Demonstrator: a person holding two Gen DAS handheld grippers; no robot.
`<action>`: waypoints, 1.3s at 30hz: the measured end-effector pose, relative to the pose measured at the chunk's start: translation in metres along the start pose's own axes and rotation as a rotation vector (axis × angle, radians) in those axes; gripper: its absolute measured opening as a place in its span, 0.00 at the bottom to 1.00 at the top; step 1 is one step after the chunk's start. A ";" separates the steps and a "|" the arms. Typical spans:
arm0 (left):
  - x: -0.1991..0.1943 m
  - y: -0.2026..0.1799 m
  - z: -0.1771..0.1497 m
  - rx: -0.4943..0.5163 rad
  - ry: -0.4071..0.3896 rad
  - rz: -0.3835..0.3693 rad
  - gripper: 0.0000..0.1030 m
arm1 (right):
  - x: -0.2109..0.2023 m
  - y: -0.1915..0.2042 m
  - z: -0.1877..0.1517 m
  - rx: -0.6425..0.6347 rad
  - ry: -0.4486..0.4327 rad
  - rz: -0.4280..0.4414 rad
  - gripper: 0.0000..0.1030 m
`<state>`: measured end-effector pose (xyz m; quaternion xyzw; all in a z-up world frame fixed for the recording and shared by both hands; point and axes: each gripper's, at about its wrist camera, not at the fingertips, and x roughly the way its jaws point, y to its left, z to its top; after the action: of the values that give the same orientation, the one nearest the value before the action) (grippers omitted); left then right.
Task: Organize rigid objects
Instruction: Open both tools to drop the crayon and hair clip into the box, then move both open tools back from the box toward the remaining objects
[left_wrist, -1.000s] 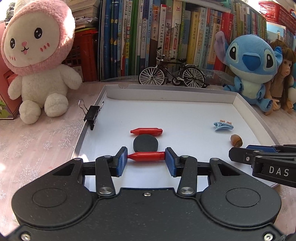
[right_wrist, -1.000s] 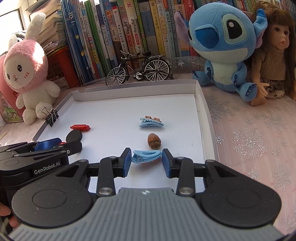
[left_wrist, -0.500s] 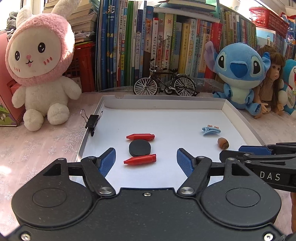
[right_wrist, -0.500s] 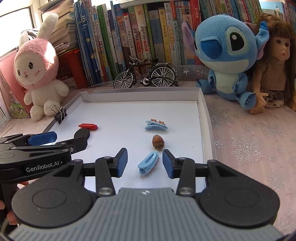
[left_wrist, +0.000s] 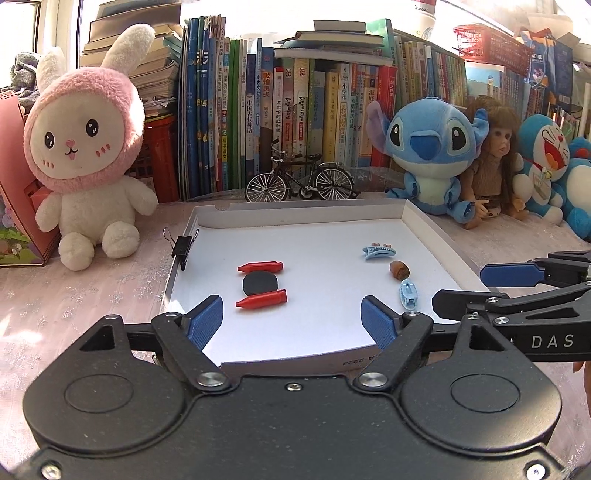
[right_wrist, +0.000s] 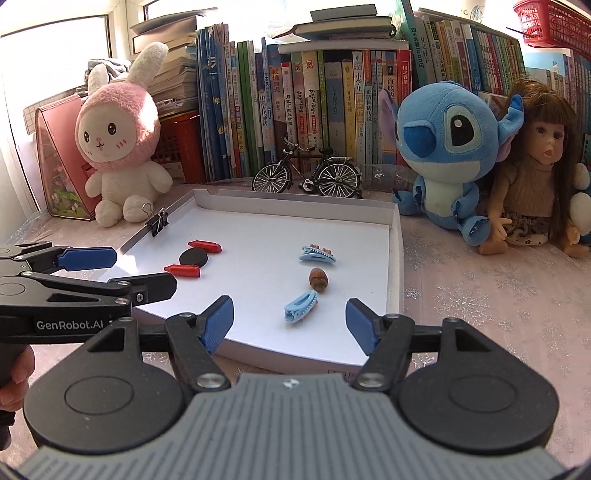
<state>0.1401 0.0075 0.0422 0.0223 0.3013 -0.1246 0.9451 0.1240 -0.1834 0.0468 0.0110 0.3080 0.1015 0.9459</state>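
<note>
A white tray (left_wrist: 317, 221) holds two red crayons (left_wrist: 261, 299) (left_wrist: 260, 266) with a black disc (left_wrist: 260, 283) between them on its left side. On its right lie a blue hair clip (left_wrist: 408, 293), a brown acorn (left_wrist: 400, 269) and a second blue clip (left_wrist: 378, 252). My left gripper (left_wrist: 291, 325) hangs over the tray's near edge, its jaws opening, nothing between them; the near crayon lies just beyond. My right gripper (right_wrist: 291, 324) is likewise opening and empty, behind the near clip (right_wrist: 300, 305). The acorn (right_wrist: 318, 278) and far clip (right_wrist: 317, 254) lie further in.
A black binder clip (left_wrist: 182, 246) grips the tray's left wall. Behind the tray stand a model bicycle (left_wrist: 300, 182), a row of books (left_wrist: 303, 122), a pink rabbit plush (left_wrist: 85, 155), a blue plush (left_wrist: 430, 155) and a doll (right_wrist: 532, 184). A hand (right_wrist: 16, 373) shows at the left edge.
Both grippers let go: the left released the near red crayon, the right the blue clip, which now lies turned on the tray. Both pulled back and up, jaws widening.
</note>
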 end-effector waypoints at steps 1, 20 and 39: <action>-0.004 0.000 -0.003 0.004 0.001 -0.006 0.79 | -0.004 0.000 -0.002 -0.008 -0.006 0.004 0.78; -0.039 -0.012 -0.066 0.058 0.106 -0.084 0.76 | -0.052 -0.002 -0.060 -0.093 0.013 0.078 0.79; -0.038 -0.018 -0.076 0.064 0.134 -0.111 0.37 | -0.057 0.002 -0.076 -0.116 0.022 0.072 0.79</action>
<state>0.0626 0.0073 0.0029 0.0442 0.3607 -0.1847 0.9132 0.0338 -0.1961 0.0186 -0.0341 0.3112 0.1532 0.9373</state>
